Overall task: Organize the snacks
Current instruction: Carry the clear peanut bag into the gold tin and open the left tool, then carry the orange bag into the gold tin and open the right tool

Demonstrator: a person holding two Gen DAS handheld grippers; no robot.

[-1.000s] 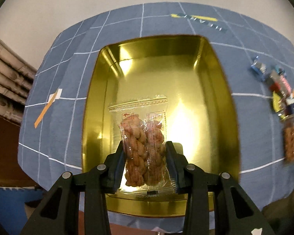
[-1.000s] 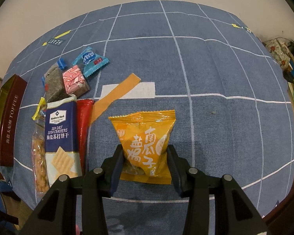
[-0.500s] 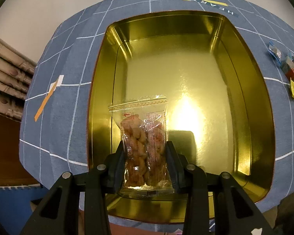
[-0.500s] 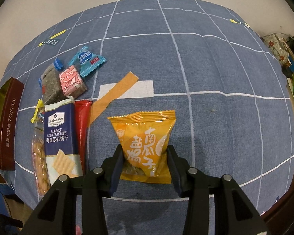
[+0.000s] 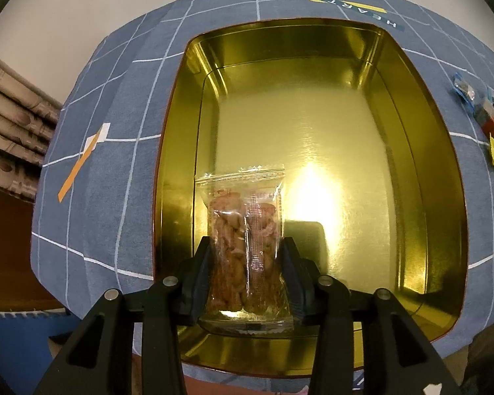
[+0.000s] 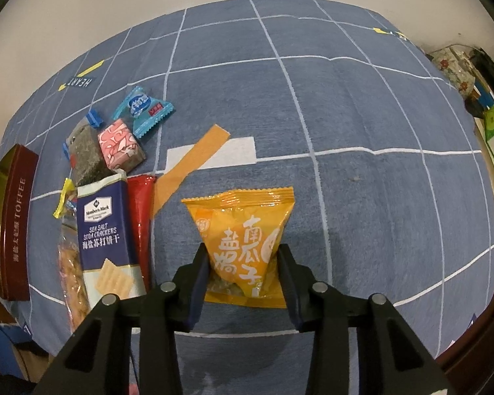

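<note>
My left gripper (image 5: 247, 256) is letting go: jaws opening w/ the clear twist-snack pack (image 5: 245, 247) between them, pads about touching its sides, low inside the gold tin (image 5: 421, 171) near its 7 o'clock corner. Right gripper (image 6: 243, 266) is closing on the orange pumpkin-seed bag (image 6: 243, 240), which lies on the blue cloth (image 6: 362, 115); pads at both edges.

Risks, as I judge them: the clear pack may tip or lean on the tin wall as the jaws part. The orange bag is puffy and slick, so a squeeze near its bottom could pop it fwd, out toward 12.

Vs 1 s ago: the tin fills more of my left view, pack lower in it. Right view about the same. Other snacks (image 6: 105, 230) sit at its 9 o'clock.
</note>
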